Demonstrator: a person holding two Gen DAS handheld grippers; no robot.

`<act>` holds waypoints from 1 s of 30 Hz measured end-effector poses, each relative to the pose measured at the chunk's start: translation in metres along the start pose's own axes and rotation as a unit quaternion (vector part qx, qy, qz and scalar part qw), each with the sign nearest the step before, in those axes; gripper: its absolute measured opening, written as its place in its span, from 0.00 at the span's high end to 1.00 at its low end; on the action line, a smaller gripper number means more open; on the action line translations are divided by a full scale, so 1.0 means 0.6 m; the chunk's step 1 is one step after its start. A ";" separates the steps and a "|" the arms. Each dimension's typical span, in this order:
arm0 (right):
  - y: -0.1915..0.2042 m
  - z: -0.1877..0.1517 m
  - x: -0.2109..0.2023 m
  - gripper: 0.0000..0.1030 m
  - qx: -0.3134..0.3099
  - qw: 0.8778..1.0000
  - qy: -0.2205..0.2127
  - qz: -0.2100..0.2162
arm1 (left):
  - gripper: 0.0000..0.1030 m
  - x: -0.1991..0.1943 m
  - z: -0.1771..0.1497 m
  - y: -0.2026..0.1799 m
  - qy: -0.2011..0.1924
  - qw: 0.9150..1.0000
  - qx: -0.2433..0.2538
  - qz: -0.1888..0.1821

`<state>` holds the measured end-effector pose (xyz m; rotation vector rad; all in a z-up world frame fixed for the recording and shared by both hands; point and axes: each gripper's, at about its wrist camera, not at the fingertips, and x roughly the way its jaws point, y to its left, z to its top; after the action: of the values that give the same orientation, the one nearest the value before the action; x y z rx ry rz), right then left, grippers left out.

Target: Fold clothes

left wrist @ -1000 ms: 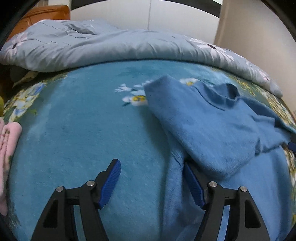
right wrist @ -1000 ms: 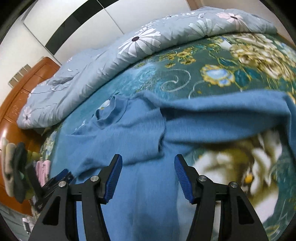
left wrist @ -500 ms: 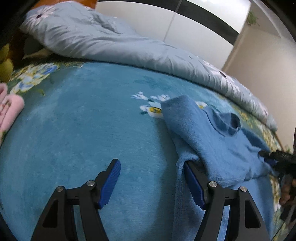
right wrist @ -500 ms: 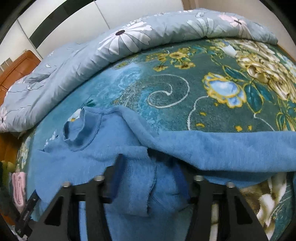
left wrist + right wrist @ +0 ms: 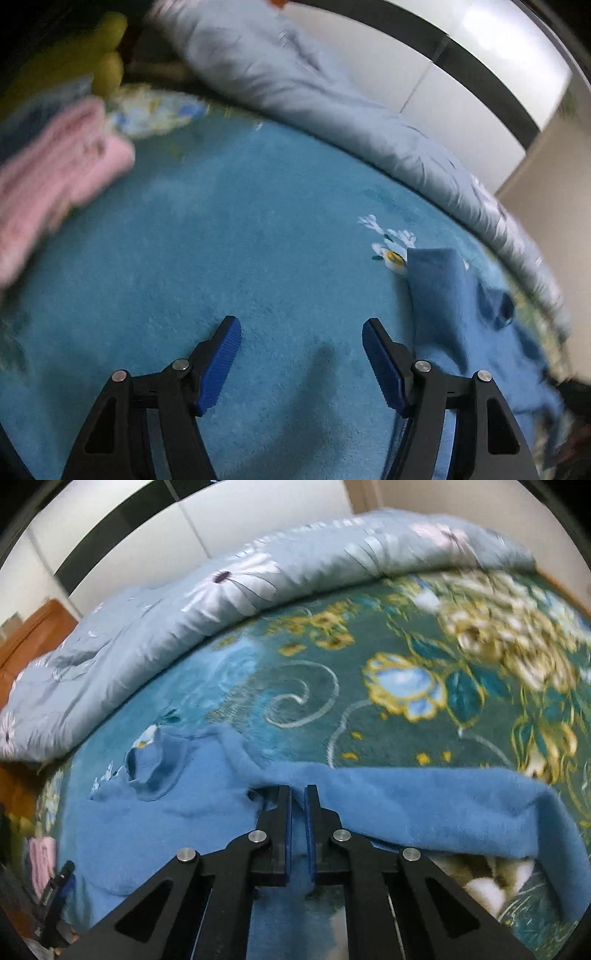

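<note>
A bed [image 5: 303, 686] under a teal flowered blanket fills the room, a grey-blue duvet [image 5: 177, 602] bunched along its far side. A blue sweater [image 5: 177, 812] lies spread on the blanket, one sleeve stretched out sideways. The right tongs [image 5: 297, 794] have just been closing and now pinch a fold of it; the left tongs [image 5: 301, 332] hang released over bare blanket, beside the sweater. Folded pink cloth [image 5: 55, 173] sits well apart.
</note>
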<state>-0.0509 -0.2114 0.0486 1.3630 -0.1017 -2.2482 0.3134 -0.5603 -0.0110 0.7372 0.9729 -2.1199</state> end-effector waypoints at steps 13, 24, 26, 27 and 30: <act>-0.064 -0.032 -0.095 0.93 -0.013 1.000 0.004 0.002 | 0.30 -0.020 0.011 -0.095 -0.006 0.985 0.129 -0.112; 0.077 -0.020 -0.002 0.77 -0.100 0.992 0.049 0.060 | 0.30 0.130 0.102 -0.143 0.139 0.974 0.113 -0.141; 0.077 -0.016 0.015 0.77 -0.099 0.994 0.044 0.033 | 0.30 0.140 0.100 -0.145 0.152 0.971 0.118 -0.143; 0.073 -0.013 0.020 0.77 -0.093 0.995 0.037 0.020 | 0.30 0.146 0.100 -0.146 0.161 0.969 0.116 -0.149; 0.051 -0.004 0.031 0.77 -0.059 0.998 0.027 0.017 | 0.31 0.153 0.102 -0.142 0.171 0.967 0.102 -0.161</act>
<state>-0.0443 -0.2462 0.0419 1.3477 0.0265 -2.1527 0.1795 -0.5992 -0.0071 1.1424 1.1266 -2.4512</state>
